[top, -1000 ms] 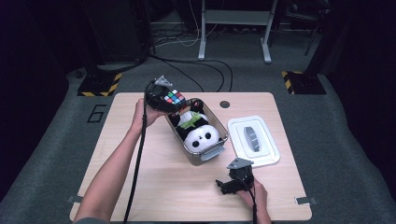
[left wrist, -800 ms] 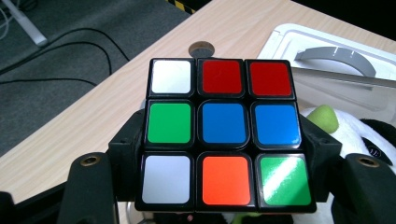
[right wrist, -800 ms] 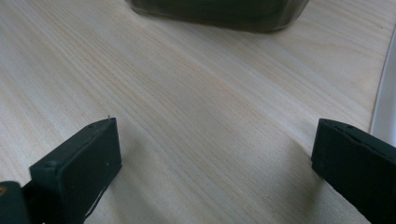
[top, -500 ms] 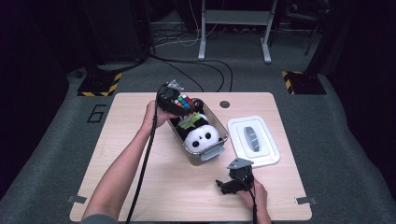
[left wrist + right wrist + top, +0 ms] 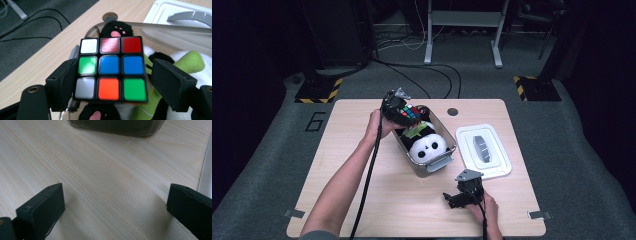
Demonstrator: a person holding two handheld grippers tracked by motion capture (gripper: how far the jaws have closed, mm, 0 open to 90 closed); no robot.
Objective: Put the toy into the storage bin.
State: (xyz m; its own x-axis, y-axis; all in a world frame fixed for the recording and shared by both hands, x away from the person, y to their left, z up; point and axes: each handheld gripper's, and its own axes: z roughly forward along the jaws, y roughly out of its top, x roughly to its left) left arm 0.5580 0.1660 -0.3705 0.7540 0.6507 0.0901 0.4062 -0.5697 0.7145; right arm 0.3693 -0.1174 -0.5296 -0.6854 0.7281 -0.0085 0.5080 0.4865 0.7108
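A scrambled puzzle cube (image 5: 111,68) sits on top of a panda plush (image 5: 427,147) that lies in a clear container (image 5: 428,169) at mid-table. My left gripper (image 5: 111,75) straddles the cube (image 5: 408,113) at the container's far left end. Its jaws have just been opening: the left pad (image 5: 62,82) is at the cube's edge, while the right pad (image 5: 170,80) stands off it with a gap. My right gripper (image 5: 453,200) rests open on the wood near the front edge, with bare table between its jaws (image 5: 112,202).
The container's white lid (image 5: 484,150) with a grey handle lies flat to its right. A round cable hole (image 5: 452,111) sits in the table behind the container. The plush has a green part (image 5: 190,60) beside the cube. Cables trail from both grippers.
The left gripper has carried the cube to the right and slightly down, over the container's far end. The right gripper has stayed where it was.
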